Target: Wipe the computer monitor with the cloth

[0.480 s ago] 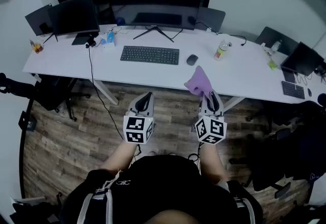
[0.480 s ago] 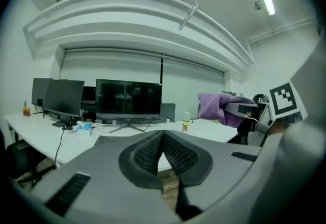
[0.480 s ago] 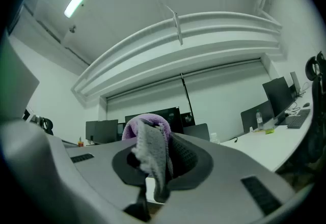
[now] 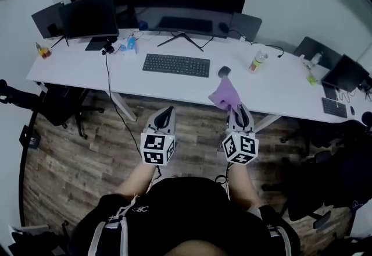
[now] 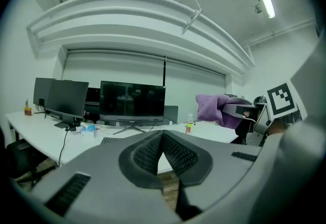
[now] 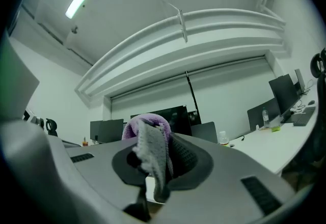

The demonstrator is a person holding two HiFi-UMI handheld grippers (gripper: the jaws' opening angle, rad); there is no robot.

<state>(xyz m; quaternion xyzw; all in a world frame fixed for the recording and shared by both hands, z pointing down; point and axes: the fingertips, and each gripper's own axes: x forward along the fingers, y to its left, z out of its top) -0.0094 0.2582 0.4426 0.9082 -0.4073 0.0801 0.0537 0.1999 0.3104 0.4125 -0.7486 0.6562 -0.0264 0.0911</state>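
The purple cloth point(image 4: 225, 95) is pinched in the closed jaws of the right gripper point(image 4: 240, 113), the left gripper point(image 4: 164, 115) beside it is shut on nothing, and the wide monitor point(image 4: 186, 7) is set well ahead across the desk point(image 4: 174, 83), slightly leftward, lying crosswise.

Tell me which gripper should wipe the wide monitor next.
Right. The right gripper is shut on the purple fluffy cloth, facing the wide black monitor; the left gripper is shut and empty.
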